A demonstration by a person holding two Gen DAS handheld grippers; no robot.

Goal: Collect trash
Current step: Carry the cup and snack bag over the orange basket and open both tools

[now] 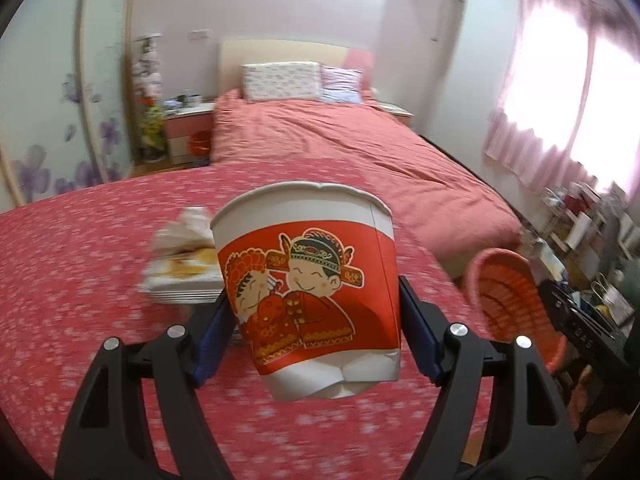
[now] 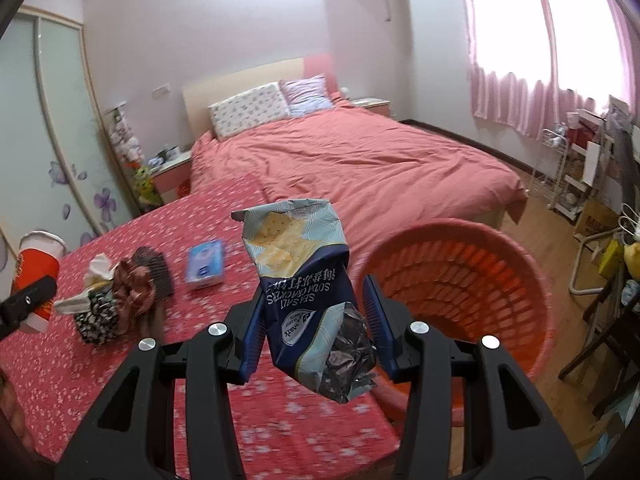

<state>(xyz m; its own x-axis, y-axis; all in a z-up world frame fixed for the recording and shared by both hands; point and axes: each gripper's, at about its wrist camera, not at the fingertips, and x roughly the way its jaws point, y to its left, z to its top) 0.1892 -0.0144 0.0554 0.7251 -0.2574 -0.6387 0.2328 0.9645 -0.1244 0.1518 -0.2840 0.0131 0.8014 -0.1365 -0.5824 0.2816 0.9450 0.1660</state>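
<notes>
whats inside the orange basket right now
The orange basket shows only its own slotted wall and floor in the right wrist view; no trash is visible in it. Its near bottom is hidden behind the right gripper and cracker wrapper.

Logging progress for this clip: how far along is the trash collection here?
Done: nothing visibly; what shows of the basket holds no trash. In hand: the left gripper holds a paper cup, the right gripper an empty cracker bag beside the basket. Left: dropping both in, then the crumpled tissue on the table; the scrunchies and blue pack may not be trash.
</notes>
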